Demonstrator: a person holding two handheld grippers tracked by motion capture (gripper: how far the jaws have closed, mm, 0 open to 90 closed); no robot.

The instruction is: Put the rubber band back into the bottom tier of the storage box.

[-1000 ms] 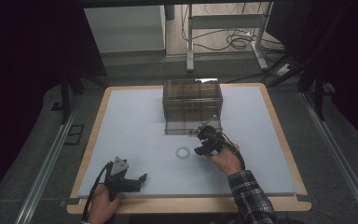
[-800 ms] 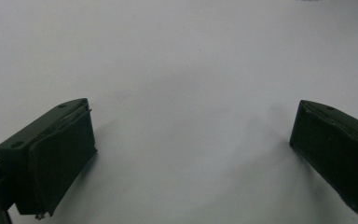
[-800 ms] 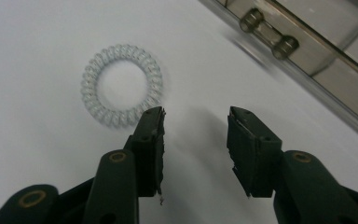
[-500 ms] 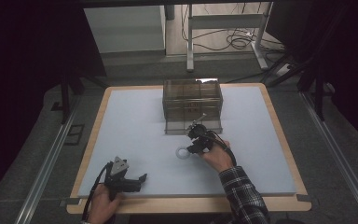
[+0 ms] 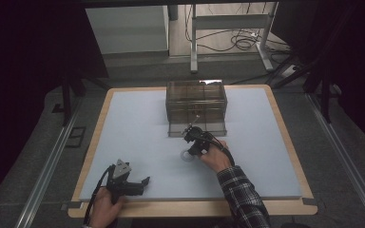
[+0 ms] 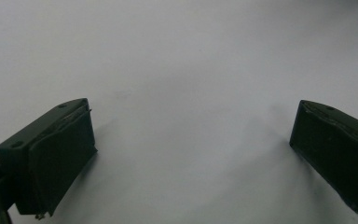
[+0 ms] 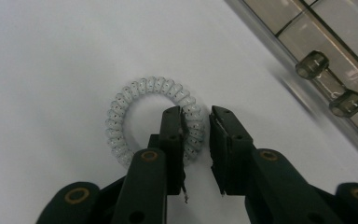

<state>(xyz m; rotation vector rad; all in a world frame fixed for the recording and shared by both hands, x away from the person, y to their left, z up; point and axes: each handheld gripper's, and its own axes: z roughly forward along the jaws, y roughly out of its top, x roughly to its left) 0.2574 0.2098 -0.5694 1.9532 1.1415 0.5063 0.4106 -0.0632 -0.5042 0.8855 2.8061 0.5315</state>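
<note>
A clear spiral hair tie [image 7: 121, 109] lies flat on the white table top [image 5: 138, 128], also seen as a small ring [image 5: 187, 155] in the high view. My right gripper [image 7: 196, 112] points down at it, one jaw inside the ring and the other outside, with the ring's right side between them. Its jaws have just been closing; a thin gap still shows between the coil and the outer jaw. My left gripper [image 5: 145, 183] rests near the table's front left edge, its jaws [image 6: 191, 135] wide apart over bare table with nothing between them.
A smoky transparent drawer box [image 5: 196, 107] stands at the middle back of the table, just behind the right gripper [image 5: 193, 149]. Its front with two small knobs [image 7: 312, 63] is close on the right in the right gripper view. Table legs and cables lie beyond the far edge.
The right hand has moved left and slightly down onto the hair tie, and its jaws have narrowed around the ring's side. The left gripper has stayed put.
</note>
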